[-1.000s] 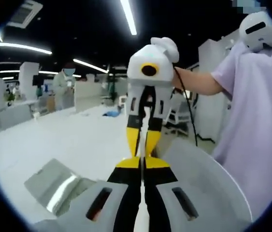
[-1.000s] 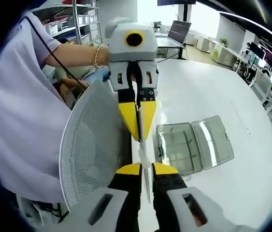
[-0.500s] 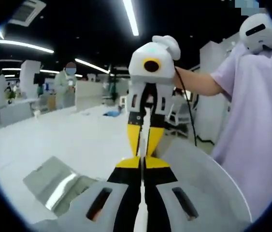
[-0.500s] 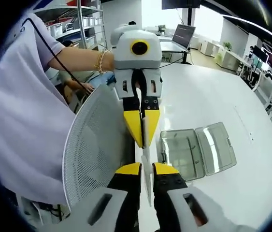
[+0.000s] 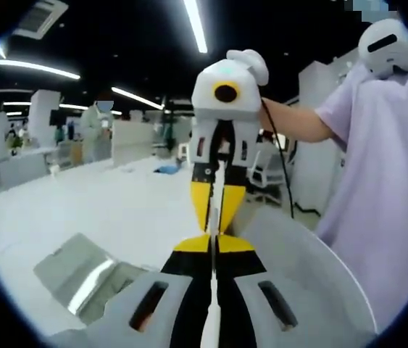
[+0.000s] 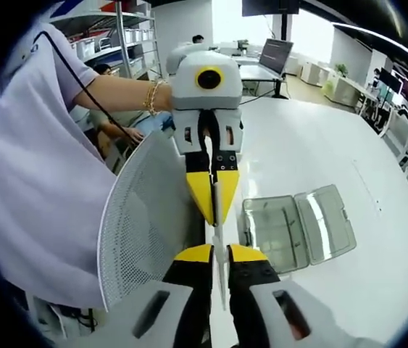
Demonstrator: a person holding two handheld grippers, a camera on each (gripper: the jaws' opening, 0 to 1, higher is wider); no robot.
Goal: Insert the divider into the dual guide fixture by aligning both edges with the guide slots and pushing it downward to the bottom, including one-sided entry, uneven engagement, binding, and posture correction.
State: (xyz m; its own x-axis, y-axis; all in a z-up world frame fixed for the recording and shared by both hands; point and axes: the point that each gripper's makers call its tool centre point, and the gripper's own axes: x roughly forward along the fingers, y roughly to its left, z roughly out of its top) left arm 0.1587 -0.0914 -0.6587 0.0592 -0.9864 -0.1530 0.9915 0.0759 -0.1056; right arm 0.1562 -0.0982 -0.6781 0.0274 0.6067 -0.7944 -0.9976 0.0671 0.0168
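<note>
Strip lights cross a dark ceiling over a wide workroom with a long white desk (image 5: 80, 210) in the left gripper view. On that desk lies a clear hinged plastic box (image 5: 88, 279), opened flat, low and to the left. The left claw (image 5: 213, 243), black with yellow tips, rises from the bottom with its jaws together on the edge of a thin pale flat divider (image 5: 211, 319) seen edge-on. Facing it tip to tip, the right claw (image 5: 218, 217) comes down from above, white-bodied with yellow jaws, also closed on the same thin plate. A person in a lilac short-sleeved top (image 5: 385, 188) stands at the right, forearm reaching to the upper gripper. A curved white perforated chair back (image 5: 312, 268) sits between the claws and that person. Another figure stands far off at the left.

Over in the right gripper view the white desk (image 6: 312, 145) spreads to the right, with the clear box (image 6: 298, 228) open just beside the claws. The right claw (image 6: 214, 252) rises from the bottom, pressed shut on the divider (image 6: 219, 239), which runs up into the left claw (image 6: 213, 210), likewise clamped on it. The plate is held in the air above the desk edge, apart from the box. The mesh chair back (image 6: 142, 225) stands left of the claws, with the lilac top (image 6: 37, 181) behind it and a gold bracelet (image 6: 150, 96) on the wrist.
</note>
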